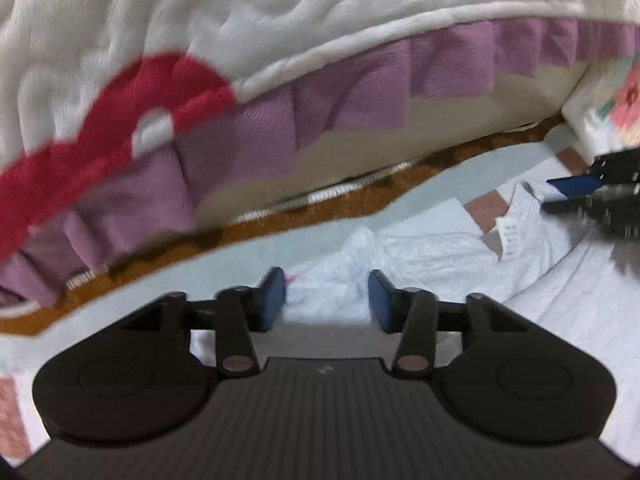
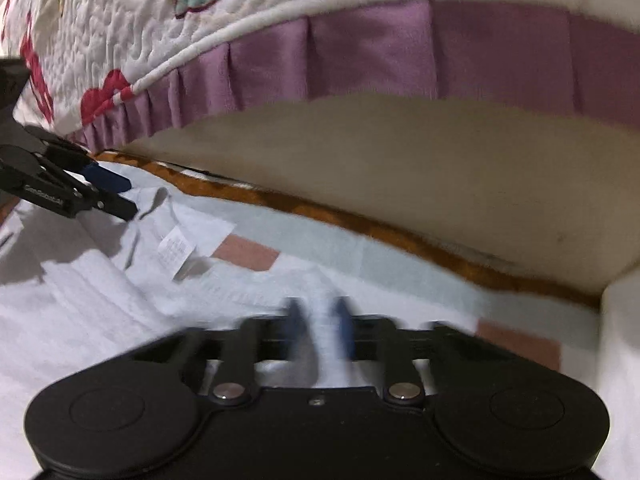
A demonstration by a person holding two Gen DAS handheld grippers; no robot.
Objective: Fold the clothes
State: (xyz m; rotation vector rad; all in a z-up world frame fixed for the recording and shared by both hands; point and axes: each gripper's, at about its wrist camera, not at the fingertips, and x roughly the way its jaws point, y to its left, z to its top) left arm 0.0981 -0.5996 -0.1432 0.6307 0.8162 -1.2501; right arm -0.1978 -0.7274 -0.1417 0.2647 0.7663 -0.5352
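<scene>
the white garment [image 1: 420, 256] lies rumpled on the blanket [image 2: 304, 240], near its brown edge by the bed. left gripper [image 1: 327, 300] stands half open, empty, over crumpled cloth. right gripper [image 2: 318, 328] is blurred, fingers narrowly apart with cloth between; a firm grip is unclear. this looks like taking hold for a fold; next, both need a secure pinch.

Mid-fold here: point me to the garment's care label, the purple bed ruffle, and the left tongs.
care label [image 2: 178, 251], right wrist view, on the white tag's middle.
purple bed ruffle [image 2: 360, 52], right wrist view, on a flat pleat.
left tongs [image 1: 327, 300], left wrist view, midway between the blue tips.
</scene>
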